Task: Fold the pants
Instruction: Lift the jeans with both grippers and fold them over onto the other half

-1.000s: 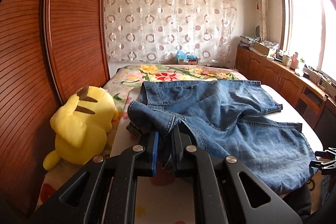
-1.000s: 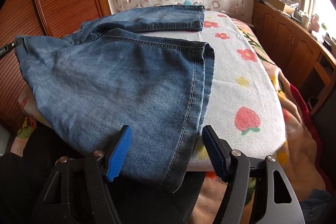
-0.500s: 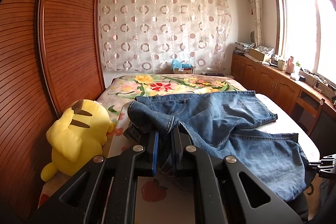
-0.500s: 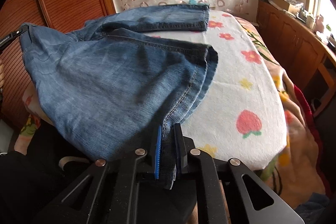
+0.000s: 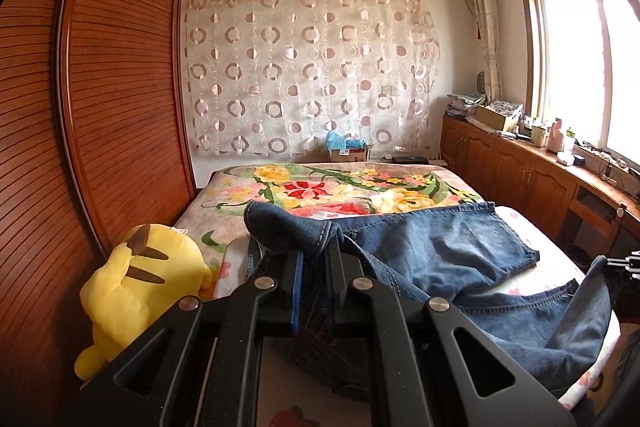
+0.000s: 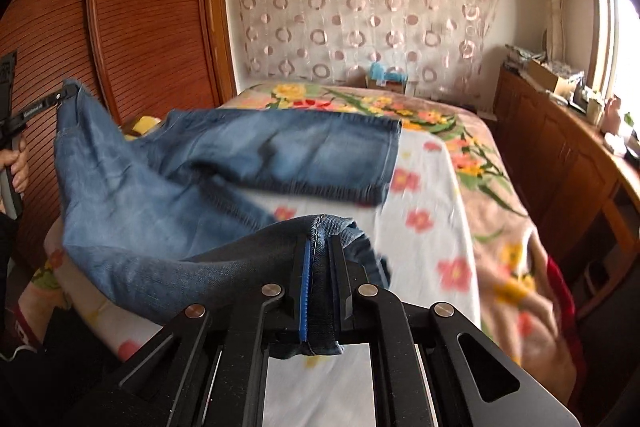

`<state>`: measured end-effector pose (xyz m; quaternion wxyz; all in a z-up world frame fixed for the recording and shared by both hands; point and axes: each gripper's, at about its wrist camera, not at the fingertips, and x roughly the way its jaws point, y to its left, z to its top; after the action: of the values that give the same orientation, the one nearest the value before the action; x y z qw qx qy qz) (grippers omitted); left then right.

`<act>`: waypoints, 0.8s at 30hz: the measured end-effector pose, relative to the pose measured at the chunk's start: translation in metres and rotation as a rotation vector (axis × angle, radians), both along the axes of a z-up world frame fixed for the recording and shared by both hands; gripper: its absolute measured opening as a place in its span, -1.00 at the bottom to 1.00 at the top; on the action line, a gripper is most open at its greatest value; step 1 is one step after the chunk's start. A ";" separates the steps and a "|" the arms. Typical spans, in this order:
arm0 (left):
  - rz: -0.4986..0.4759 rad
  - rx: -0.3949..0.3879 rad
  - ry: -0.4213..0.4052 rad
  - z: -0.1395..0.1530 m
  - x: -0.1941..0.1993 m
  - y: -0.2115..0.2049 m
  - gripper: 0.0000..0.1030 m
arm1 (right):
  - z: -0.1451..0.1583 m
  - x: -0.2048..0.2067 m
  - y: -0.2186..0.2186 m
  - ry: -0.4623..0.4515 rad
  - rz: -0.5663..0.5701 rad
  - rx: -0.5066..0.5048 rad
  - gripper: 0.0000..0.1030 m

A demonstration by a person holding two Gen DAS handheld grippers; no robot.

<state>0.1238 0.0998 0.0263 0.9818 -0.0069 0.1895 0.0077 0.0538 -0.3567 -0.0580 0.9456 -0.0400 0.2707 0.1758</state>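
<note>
We have both tongs clenched on the jeans point(image 6: 192, 187): the left gripper point(image 5: 312, 259) pinches the waistband end and the right gripper point(image 6: 318, 247) the hem of the near leg, so that leg hangs lifted between them. The far leg lies flat on the bed point(image 6: 440, 211). We judge this grip lets us lay one leg over the other.

One jeans point(image 5: 452, 251); one plush toy point(image 5: 140, 299)
</note>
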 end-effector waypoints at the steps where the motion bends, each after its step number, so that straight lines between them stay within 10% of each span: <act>1: 0.003 -0.007 0.002 0.000 0.004 0.002 -0.82 | 0.001 0.005 0.000 -0.001 -0.002 -0.003 -0.85; 24: 0.048 -0.067 0.029 0.003 0.109 0.040 -0.82 | 0.019 0.091 0.010 -0.068 -0.042 0.028 -0.86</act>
<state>0.2332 0.1399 0.0295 0.9778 -0.0443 0.2035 0.0251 0.1451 -0.3470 -0.0385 0.9583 -0.0269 0.2364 0.1584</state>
